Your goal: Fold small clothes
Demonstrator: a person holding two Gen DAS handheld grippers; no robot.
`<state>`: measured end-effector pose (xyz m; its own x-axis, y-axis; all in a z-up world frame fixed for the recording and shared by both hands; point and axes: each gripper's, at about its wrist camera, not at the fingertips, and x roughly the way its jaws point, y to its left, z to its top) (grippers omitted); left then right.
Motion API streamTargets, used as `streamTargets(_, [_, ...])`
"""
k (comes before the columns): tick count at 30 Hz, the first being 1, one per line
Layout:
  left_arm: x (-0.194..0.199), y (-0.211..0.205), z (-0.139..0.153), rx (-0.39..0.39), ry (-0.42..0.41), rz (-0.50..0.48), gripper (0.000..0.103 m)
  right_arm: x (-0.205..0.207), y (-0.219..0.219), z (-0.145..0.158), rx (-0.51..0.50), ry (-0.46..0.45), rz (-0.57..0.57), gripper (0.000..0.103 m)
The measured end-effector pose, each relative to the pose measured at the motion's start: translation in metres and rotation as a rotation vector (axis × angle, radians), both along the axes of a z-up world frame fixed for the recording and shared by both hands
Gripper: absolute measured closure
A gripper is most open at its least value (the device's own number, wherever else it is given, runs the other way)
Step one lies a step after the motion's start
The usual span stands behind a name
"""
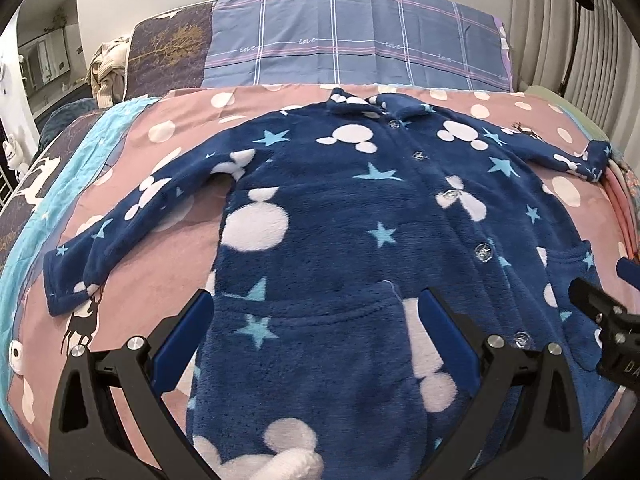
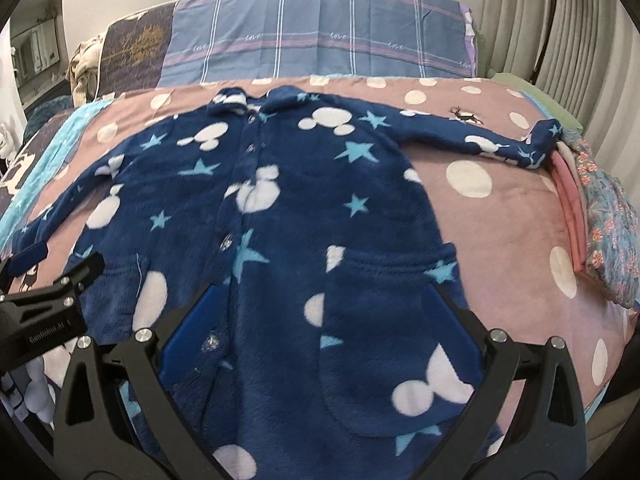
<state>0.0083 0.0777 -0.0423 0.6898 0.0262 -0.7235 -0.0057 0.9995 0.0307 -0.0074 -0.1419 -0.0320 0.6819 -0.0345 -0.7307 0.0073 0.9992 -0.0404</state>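
- Bedroom: bed with pink polka-dot blanket (image 1: 168, 276), blue plaid pillow (image 1: 352, 48) against the wall at the head, pleated curtain (image 2: 516, 20) on the right.
- Navy fleece robe (image 1: 340, 216) with white mouse heads and light-blue stars lies flat on the blanket, front up, buttoned, collar toward the pillow, both sleeves spread out to the sides.
- Folded stack of pink and floral clothes (image 2: 600, 220) at the blanket's right edge, touching the robe's right-hand sleeve cuff.
- Left gripper (image 1: 316, 320): jaws wide apart, hovering over the lower left part of the robe, straddling the left pocket; nothing held.
- Right gripper (image 2: 324, 320): jaws wide apart over the lower right part, around the right pocket; nothing held.
- Each gripper shows at the edge of the other's view, side by side.
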Motion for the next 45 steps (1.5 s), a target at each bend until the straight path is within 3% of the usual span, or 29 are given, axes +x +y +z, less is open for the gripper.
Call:
streamTargets(16, [0.005, 0.026, -0.013, -0.053, 0.005, 0.043, 0.001, 0.006, 0.021, -0.009, -0.055, 0.037, 0.002, 0.002])
streamTargets(24, [0.006, 0.041, -0.021, -0.136, 0.037, 0.026, 0.001, 0.008, 0.025, -0.01, -0.058, 0.045, 0.002, 0.002])
streamTargets(29, [0.004, 0.045, -0.025, -0.098, 0.036, 0.033, 0.001, 0.01, 0.026, -0.011, -0.063, 0.039, -0.008, 0.002])
streamTargets(36, [0.001, 0.054, -0.023, -0.113, 0.02, 0.057, 0.001, 0.009, 0.029, -0.009, -0.077, -0.003, 0.006, 0.002])
streamTargets(41, [-0.006, 0.066, -0.016, -0.12, -0.056, 0.123, 0.001, 0.002, 0.035, 0.001, -0.043, -0.079, 0.054, 0.002])
streamTargets(45, [-0.005, 0.078, -0.015, -0.144, -0.066, 0.156, 0.001, -0.003, 0.04, 0.008, -0.04, -0.141, 0.083, 0.002])
